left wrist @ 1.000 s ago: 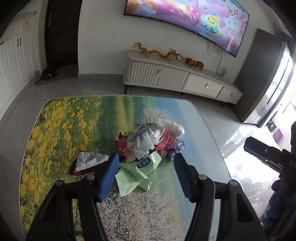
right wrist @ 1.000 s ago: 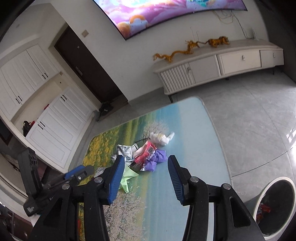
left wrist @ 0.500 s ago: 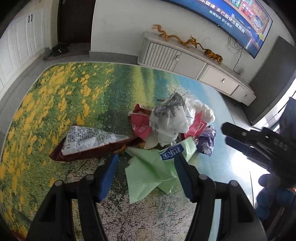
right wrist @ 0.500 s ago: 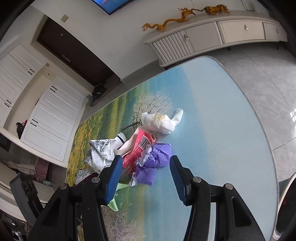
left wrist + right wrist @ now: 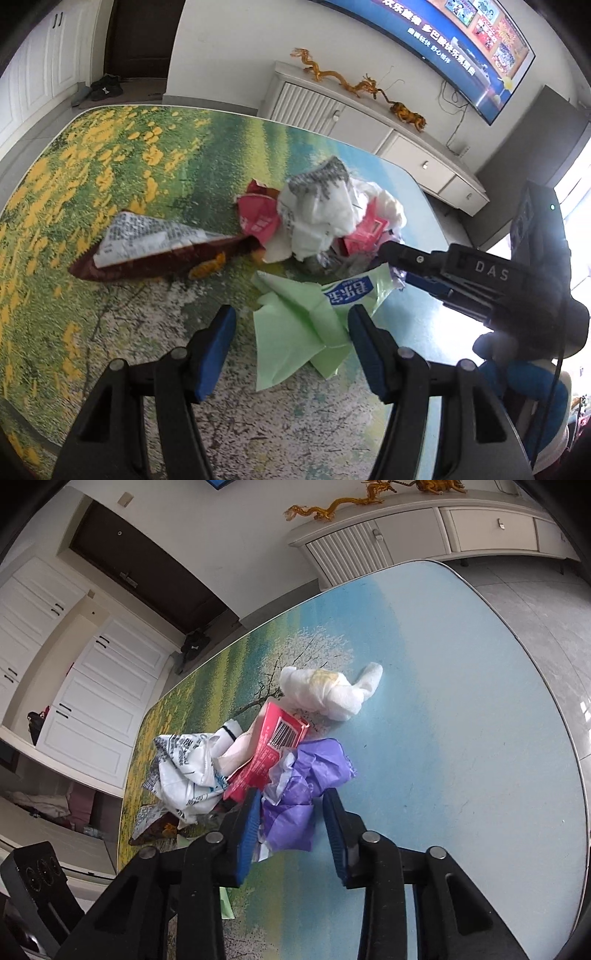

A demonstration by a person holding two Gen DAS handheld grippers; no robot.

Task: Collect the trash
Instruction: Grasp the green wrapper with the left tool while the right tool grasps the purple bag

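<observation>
Purple plastic, crumpled, sits between the blue pads of your right gripper [image 5: 290, 823]: this purple wrapper [image 5: 299, 786] lies at the near edge of the trash heap on the printed table [image 5: 461, 709], and the jaws are closing around it, though neither pad clearly presses on it yet. That puts you at the first pick of the collecting job, with the whole heap still on the table: pink box [image 5: 273, 746] touching the wrapper, white printed bag [image 5: 188, 771] beside that, white wad [image 5: 325, 690] a little farther off. Your left gripper [image 5: 291, 332] hangs roughly half open over the green wrapper [image 5: 306, 317], pads either side of it and holding nothing; the brown snack bag [image 5: 147, 251] lies to its left. Both tools are angled steeply down toward the tabletop, and the right one shows in the left view reaching into the heap from the right. Next, I'd judge, finish the squeeze on the purple plastic and check it is pinched by itself before lifting; the pink box may drag along. No bin shows in either view, so the drop-off point cannot be told from here.
</observation>
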